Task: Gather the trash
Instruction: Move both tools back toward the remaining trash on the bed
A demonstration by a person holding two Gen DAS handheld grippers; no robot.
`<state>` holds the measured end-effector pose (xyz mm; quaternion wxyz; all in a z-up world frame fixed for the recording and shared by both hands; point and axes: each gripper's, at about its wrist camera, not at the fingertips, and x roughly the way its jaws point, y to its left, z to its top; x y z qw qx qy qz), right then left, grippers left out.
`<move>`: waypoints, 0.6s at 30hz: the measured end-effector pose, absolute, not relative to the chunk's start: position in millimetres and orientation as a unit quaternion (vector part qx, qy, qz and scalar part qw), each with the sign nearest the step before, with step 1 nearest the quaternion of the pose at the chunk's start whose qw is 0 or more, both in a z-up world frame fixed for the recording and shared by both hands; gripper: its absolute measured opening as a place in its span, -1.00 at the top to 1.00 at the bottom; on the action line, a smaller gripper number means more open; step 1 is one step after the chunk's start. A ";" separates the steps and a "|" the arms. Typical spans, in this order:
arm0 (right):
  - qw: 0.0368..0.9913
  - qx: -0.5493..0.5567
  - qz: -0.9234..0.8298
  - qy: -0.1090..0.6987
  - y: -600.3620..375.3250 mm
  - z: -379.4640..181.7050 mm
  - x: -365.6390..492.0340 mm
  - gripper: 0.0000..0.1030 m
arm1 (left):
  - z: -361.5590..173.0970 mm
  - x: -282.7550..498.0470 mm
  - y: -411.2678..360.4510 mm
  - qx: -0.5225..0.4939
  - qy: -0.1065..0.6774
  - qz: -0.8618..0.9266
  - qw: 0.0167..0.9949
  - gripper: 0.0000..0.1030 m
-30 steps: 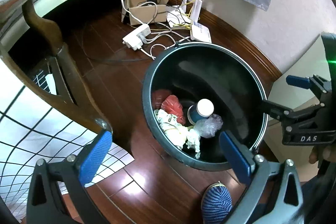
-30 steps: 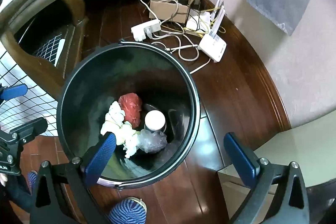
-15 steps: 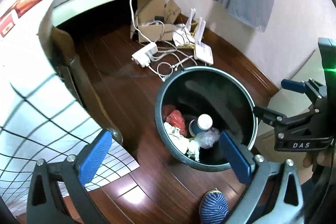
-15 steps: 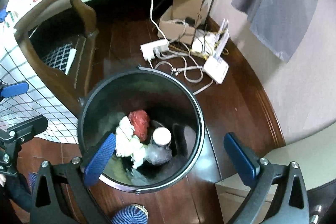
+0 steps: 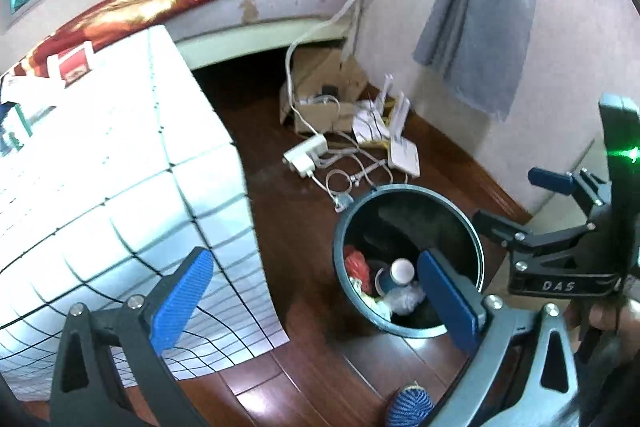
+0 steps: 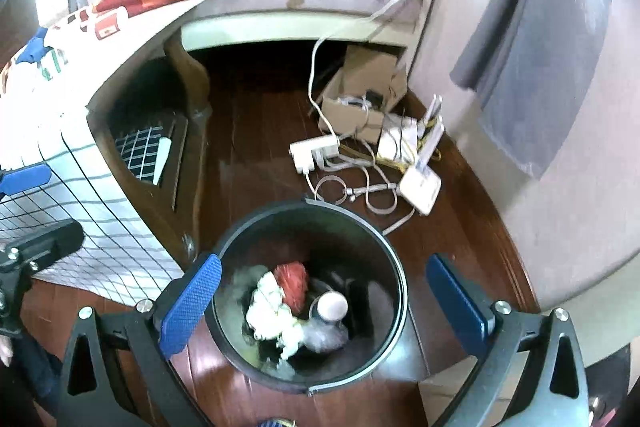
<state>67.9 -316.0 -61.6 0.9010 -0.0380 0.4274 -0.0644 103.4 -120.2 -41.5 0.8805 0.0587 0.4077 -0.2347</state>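
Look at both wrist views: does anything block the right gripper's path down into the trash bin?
Nothing visible does. The right gripper hangs open above the trash bin, whose mouth has no lid; only crumpled trash lies at the bottom. The left gripper is off to the side.

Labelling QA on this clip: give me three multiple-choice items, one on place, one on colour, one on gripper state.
1. Where is the crumpled red wrapper?
A. in the round black trash bin
B. on the wooden floor
C. on the bed

2. What colour are the finger pads of the right hand-held gripper?
A. green
B. blue
C. orange

3. How do the jaws of the left hand-held gripper stand?
A. clamped on a cup
B. shut, empty
C. open, empty

Answers: 1 A, it lies among the white crumpled paper inside the bin; 2 B, both pads show blue; 3 C, the pads stand wide apart with nothing between.
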 end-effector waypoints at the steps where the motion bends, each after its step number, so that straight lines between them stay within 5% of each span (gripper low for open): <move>1: 0.903 -0.036 -0.062 0.423 -314.2 -59.8 69.8 -1.00 | -39.0 104.3 -115.4 0.052 0.403 -0.230 0.884 -0.99; 18: 0.932 -0.050 0.005 0.358 -243.2 -27.0 111.3 -1.00 | -23.4 121.7 -39.3 0.006 0.368 -0.152 0.917 -0.99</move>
